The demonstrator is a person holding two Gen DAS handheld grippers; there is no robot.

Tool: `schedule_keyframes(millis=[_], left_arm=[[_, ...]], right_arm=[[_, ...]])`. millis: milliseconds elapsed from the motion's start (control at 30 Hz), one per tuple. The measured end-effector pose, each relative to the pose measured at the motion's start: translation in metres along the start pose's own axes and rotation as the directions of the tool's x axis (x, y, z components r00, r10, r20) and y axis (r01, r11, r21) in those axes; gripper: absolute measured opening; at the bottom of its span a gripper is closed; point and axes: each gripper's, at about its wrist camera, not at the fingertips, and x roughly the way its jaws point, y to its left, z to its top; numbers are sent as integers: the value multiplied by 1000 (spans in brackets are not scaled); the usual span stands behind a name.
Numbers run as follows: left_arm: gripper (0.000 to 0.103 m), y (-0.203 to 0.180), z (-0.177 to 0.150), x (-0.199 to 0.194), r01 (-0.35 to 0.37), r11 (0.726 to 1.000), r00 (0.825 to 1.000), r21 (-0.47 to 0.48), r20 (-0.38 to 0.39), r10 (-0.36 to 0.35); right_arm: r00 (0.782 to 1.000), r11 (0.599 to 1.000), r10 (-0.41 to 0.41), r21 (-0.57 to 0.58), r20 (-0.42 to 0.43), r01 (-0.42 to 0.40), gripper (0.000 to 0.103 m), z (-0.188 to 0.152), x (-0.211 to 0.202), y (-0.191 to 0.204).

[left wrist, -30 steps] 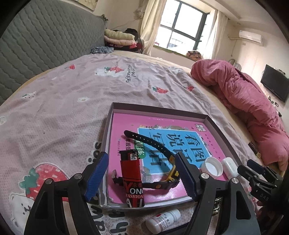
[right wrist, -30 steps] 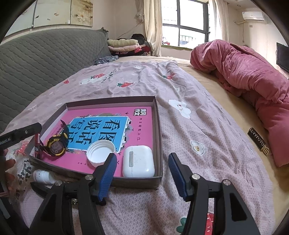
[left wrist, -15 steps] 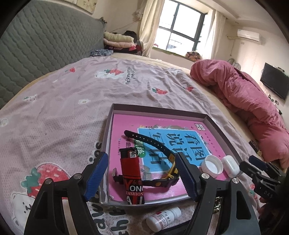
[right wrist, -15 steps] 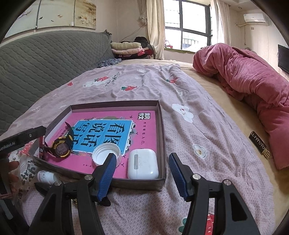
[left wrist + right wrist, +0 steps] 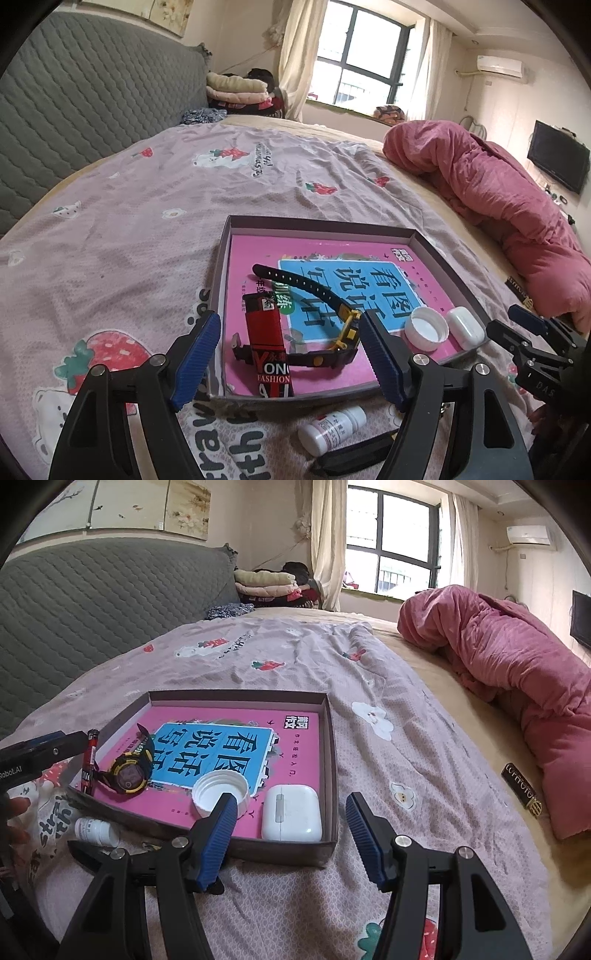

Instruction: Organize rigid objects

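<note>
A shallow grey box (image 5: 447, 266) (image 5: 330, 738) lies on the bed, lined with a pink and blue booklet. Inside it are a red lighter (image 5: 267, 338) (image 5: 89, 758), a black and yellow watch (image 5: 325, 317) (image 5: 129, 771), a white cap (image 5: 424, 328) (image 5: 218, 786) and a white earbud case (image 5: 465, 328) (image 5: 291, 812). A small white bottle (image 5: 332, 430) (image 5: 96, 831) lies on the cover just outside the near wall. My left gripper (image 5: 291, 362) hovers open above the near left corner, nothing between its fingers. My right gripper (image 5: 291, 845) is open over the near right corner.
A rolled pink duvet (image 5: 498, 206) (image 5: 517, 679) fills the right side of the bed. A grey quilted headboard (image 5: 85, 107) runs along the left. Folded clothes (image 5: 269, 585) sit at the far end by the window. A small dark tag (image 5: 521, 790) lies near the duvet.
Both views have tilted slightly, so the box sits a little lower and nearer in each frame. Nothing in the box has moved, and both grippers stay open.
</note>
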Motion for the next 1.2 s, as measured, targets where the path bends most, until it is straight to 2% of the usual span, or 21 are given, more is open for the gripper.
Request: schedule_keyframes(millis=[467,967,1200], left_arm=[[78,-11,-13,-12,2,999,1000,46,-25,-1],[78,-20,-18,-24,5,997,999,77,-35,-2],[78,-20,-21,-30,14,997,999,74,-49,-10]], right_arm=[[999,998,-28,50,-19,29,61,-7,-9,-13],[999,998,-44,33,-14,45,61,-10,-21,-11],[1000,999,-24,26,-11,24,61,-10,-29,-7]])
